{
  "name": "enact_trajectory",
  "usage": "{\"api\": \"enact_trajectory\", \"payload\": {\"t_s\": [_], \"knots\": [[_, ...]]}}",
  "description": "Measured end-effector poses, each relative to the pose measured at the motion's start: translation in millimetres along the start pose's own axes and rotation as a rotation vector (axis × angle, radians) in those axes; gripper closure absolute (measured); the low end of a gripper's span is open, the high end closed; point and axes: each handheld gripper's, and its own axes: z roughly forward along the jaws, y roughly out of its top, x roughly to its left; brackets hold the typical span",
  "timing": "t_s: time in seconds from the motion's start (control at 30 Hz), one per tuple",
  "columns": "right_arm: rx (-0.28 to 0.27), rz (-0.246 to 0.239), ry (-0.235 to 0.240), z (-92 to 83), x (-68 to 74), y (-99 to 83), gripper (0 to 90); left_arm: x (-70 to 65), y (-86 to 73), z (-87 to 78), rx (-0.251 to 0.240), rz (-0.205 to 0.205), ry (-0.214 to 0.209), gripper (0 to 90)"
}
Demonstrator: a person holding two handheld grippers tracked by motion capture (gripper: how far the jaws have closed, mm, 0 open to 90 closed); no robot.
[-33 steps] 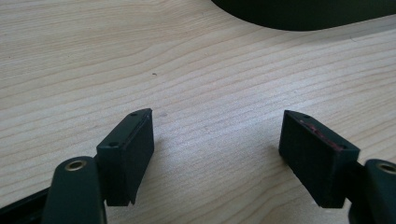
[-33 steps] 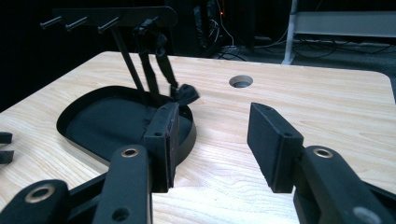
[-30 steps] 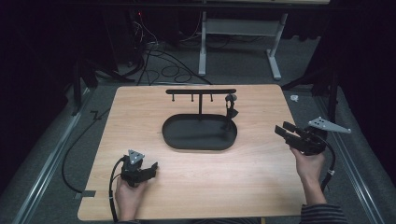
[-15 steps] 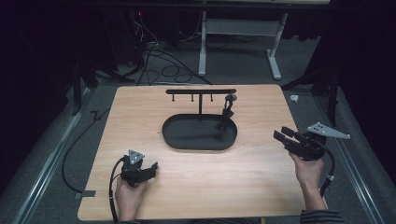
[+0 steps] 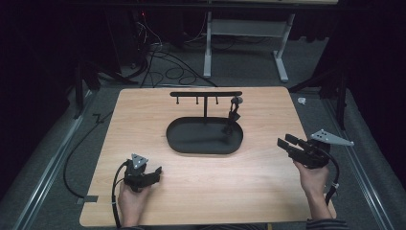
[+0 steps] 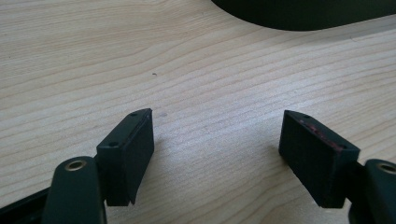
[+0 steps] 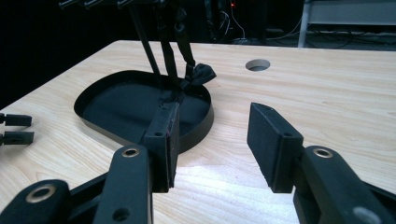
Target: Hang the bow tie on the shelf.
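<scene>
A black oval tray (image 5: 201, 138) lies mid-table, with a black T-shaped stand (image 5: 206, 94) rising at its back edge. A black strap (image 5: 233, 115) hangs from the bar's right end, and its knotted lower end (image 7: 200, 74) rests at the tray rim (image 7: 205, 116). My left gripper (image 5: 157, 170) sits on the table at the near left, held by a hand, its jaws open and empty over bare wood (image 6: 217, 116). At the near right my right gripper (image 5: 286, 141) points toward the tray, open with nothing between its jaws (image 7: 214, 109).
A round cable hole (image 7: 258, 64) pierces the wooden tabletop (image 5: 268, 182) beyond the tray. The left gripper's jaw tips (image 7: 14, 128) show far off. Cables (image 5: 158, 52) and a white desk frame (image 5: 282, 48) stand on the floor behind the table.
My right gripper has drifted slightly toward the near edge and a little left. The left gripper and the strap have stayed put.
</scene>
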Motion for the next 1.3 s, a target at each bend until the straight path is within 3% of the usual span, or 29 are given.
{"api": "enact_trajectory", "payload": {"t_s": [0.6, 1.3], "knots": [[0.049, 0.004, 0.035, 14.8, 7.6, -17.2, 55.6, 0.0, 0.0, 0.0, 0.0, 0.0, 0.0, 26.8], [0.094, 0.0, 0.036, 30.6, 13.3, -34.2, 55.7, 0.0, 0.0, 0.0, 0.0, 0.0, 0.0, 26.8]]}}
